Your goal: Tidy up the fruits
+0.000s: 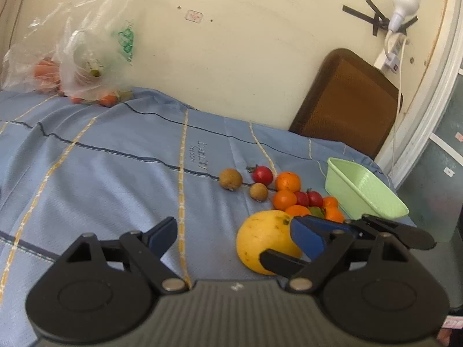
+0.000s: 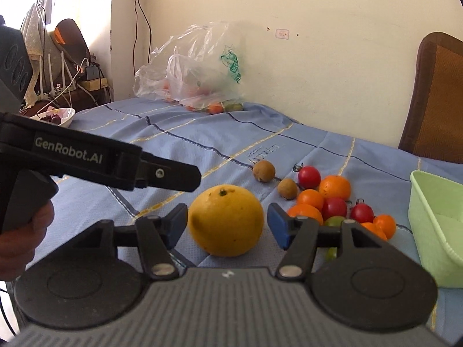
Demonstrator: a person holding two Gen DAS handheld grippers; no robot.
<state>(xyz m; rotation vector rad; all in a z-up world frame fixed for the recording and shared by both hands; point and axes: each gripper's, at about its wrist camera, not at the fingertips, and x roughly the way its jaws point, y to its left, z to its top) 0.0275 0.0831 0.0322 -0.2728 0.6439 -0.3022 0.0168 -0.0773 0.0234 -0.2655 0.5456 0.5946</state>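
A large yellow citrus [image 2: 225, 221] lies on the blue cloth; it also shows in the left wrist view [image 1: 266, 240]. My right gripper [image 2: 227, 225] is open, with a blue pad on each side of the citrus, close but not clamped. My left gripper [image 1: 234, 232] is open and empty, to the left of the citrus; its body shows in the right wrist view [image 2: 98, 159]. Behind lie small oranges [image 2: 334, 186], red cherry tomatoes [image 2: 309, 175] and two brown round fruits [image 2: 264, 170]. A light green tub [image 2: 437, 225] stands at the right, seen too in the left wrist view [image 1: 364, 190].
A clear plastic bag [image 2: 196, 72] with more fruit lies at the back by the wall. A white bowl of dark cherries [image 2: 56, 117] sits at the far left edge. A brown chair back [image 2: 437, 98] stands behind the table at the right.
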